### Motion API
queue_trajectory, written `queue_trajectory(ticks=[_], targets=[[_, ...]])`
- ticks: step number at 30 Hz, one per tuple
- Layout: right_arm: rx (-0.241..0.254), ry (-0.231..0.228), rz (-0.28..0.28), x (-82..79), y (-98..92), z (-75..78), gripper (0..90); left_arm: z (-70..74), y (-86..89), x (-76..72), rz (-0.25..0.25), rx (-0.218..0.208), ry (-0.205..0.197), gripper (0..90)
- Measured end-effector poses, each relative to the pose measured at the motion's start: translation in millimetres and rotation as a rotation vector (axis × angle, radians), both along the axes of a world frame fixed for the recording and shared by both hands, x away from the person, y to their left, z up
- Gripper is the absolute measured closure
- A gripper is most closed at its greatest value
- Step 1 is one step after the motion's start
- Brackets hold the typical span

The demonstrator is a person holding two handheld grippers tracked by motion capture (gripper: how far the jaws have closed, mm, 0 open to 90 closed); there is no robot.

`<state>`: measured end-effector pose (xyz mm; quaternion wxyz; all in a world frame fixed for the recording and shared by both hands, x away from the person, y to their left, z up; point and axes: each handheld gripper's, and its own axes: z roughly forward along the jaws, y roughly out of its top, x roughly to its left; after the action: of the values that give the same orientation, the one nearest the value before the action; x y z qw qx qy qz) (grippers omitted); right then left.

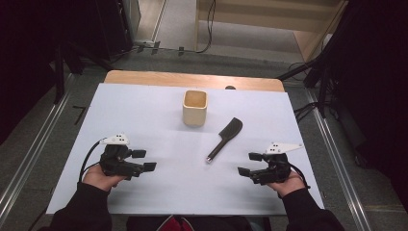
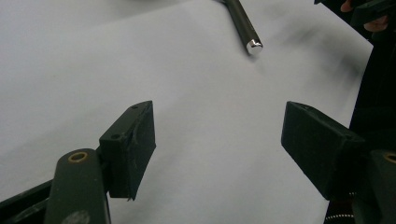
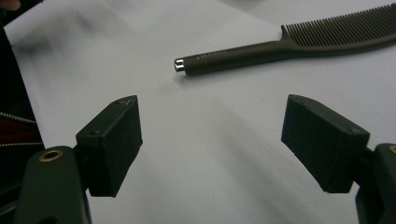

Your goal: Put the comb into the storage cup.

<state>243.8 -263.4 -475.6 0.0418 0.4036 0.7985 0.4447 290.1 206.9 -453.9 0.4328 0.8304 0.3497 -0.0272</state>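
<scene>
A dark comb [image 1: 225,137] with a round handle and silver end cap lies slanted on the white table sheet [image 1: 159,130], right of centre. Behind it stands a cream square cup [image 1: 195,108], upright with nothing visible inside. My left gripper [image 1: 144,160] rests low at the left front, open, with nothing between its jaws; the comb's handle tip [image 2: 252,45] lies ahead of it. My right gripper [image 1: 250,163] rests at the right front, open with nothing in it, and the comb [image 3: 280,44] lies just beyond its jaws.
The sheet covers a wooden table [image 1: 192,79] whose far edge shows bare. Metal rails [image 1: 29,159] run along both sides on the grey floor. Cables and dark stands [image 1: 312,72] sit past the far corners. A small dark knob [image 1: 230,87] sits at the table's far edge.
</scene>
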Motion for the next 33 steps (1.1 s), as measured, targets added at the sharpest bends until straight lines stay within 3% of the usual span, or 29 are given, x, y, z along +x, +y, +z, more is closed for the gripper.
queue_trajectory(ticks=[9, 22, 33], targets=[[0.014, -0.03, -0.009, 10.8, 2.1, 9.3, 18.7, -0.2, -0.2, 1.5, 0.003, 0.006, 0.001, 26.6], [0.006, -0.028, -0.052, 25.4, 10.5, 15.2, 18.6, -0.8, -0.9, 1.5, 0.005, 0.005, 0.006, 26.5], [-0.005, -0.037, -0.052, 36.1, 18.6, 17.3, 18.6, -0.9, -1.0, 1.5, 0.004, 0.007, 0.007, 26.5]])
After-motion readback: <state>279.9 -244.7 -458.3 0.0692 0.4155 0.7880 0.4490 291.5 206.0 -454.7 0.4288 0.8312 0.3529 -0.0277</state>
